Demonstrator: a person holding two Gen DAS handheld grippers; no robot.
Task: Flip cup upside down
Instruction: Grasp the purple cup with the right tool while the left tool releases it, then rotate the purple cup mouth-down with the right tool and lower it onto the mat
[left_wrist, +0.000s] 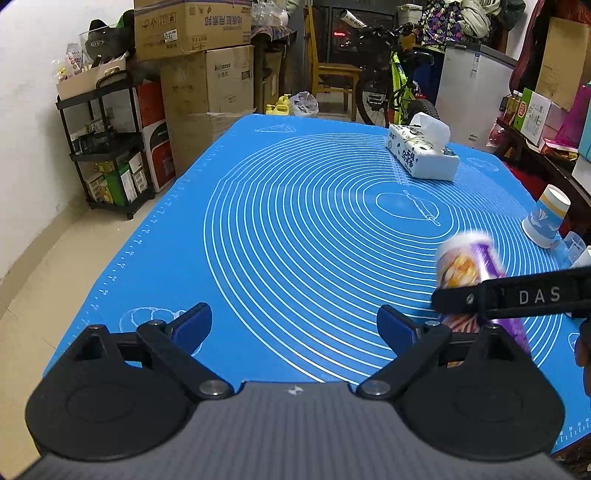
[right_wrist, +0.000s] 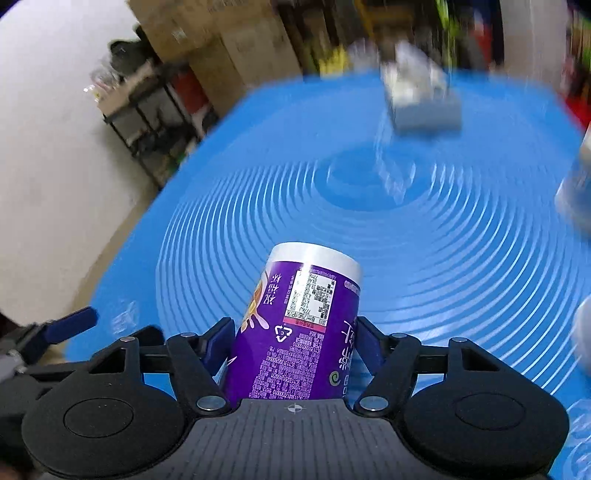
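The right gripper (right_wrist: 295, 343) is clamping the purple cup (right_wrist: 295, 332), tilted above the blue mat (right_wrist: 443, 258); the left gripper (left_wrist: 295, 326) is hovering, fingers spread and empty.

In my right wrist view the tissue box (right_wrist: 421, 99) is blurred; the cup (right_wrist: 299, 328) hides its lower end behind my right gripper (right_wrist: 295, 343).

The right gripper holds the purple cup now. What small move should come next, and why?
Probably keep rotating the right gripper until the purple cup is fully inverted, then lower it onto the blue mat. The cup is clamped and tilted above the mat, in blurred motion. The left gripper is open, holding nothing.
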